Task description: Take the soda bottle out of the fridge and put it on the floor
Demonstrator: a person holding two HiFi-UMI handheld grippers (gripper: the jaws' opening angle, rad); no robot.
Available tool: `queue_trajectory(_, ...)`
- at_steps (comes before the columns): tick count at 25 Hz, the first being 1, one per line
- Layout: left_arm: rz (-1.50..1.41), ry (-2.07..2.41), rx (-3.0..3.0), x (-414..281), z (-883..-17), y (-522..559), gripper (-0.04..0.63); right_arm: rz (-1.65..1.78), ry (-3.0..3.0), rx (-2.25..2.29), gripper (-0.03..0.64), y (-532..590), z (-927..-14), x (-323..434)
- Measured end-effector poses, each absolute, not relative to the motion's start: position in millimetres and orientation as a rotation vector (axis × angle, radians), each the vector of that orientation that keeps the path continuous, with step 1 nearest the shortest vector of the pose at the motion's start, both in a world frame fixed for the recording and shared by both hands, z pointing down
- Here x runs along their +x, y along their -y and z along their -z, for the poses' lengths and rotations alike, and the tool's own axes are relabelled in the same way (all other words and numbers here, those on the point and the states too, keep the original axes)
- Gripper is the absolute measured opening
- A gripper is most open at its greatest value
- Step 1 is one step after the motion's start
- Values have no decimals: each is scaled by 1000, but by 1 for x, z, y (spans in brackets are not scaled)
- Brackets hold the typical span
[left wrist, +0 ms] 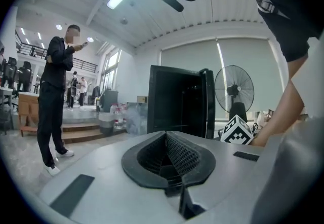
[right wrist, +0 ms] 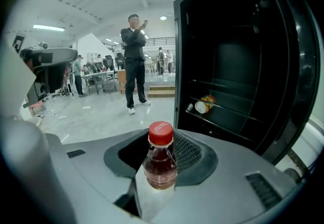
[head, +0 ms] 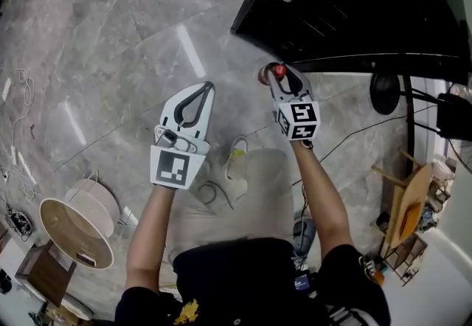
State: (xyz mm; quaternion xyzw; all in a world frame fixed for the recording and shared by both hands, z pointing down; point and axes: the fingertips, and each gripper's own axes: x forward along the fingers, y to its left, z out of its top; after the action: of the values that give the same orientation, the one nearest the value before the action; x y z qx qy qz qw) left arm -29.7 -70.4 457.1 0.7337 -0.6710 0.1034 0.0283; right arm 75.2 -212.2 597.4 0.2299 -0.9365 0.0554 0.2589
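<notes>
My right gripper [head: 283, 72] is shut on the soda bottle [head: 275, 71], a small clear bottle of reddish drink with a red cap. In the right gripper view the soda bottle [right wrist: 161, 161] stands upright between the jaws of the right gripper [right wrist: 163, 139], just outside the open black fridge [right wrist: 238, 61]. The fridge [head: 354, 7] is at the upper right of the head view, its door swung open. My left gripper [head: 209, 86] hangs over the floor to the left, its jaws shut with nothing in them; the left gripper [left wrist: 166, 135] faces the fridge [left wrist: 177, 101].
Another bottle [right wrist: 205, 105] lies on a fridge shelf. A standing fan [head: 383, 92] and cables are right of the fridge. A person [right wrist: 134, 61] stands further off on the grey floor [head: 133, 44]. A round wooden stool [head: 74, 221] is at lower left, wooden clutter [head: 409, 214] at right.
</notes>
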Motion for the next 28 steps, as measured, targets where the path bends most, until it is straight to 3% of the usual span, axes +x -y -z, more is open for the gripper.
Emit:
queue_trajectory(5,-98,2093,2199,-59,-555,108,18,-174,2565,694,138,242,-704,33)
queue_trajectory(15,-133,2094,2343,-76,-726,154,18,-206,2518,785,138,276,-924,-2)
queue_trajectory(22,-30,2117,2349,-91,-781,166,18,-244,2427,812,138,275,-1043,1)
queue_trajectory(28,10,2092,2355,-85,-810,168,18,-257,2398,798,138,261,-1090,7)
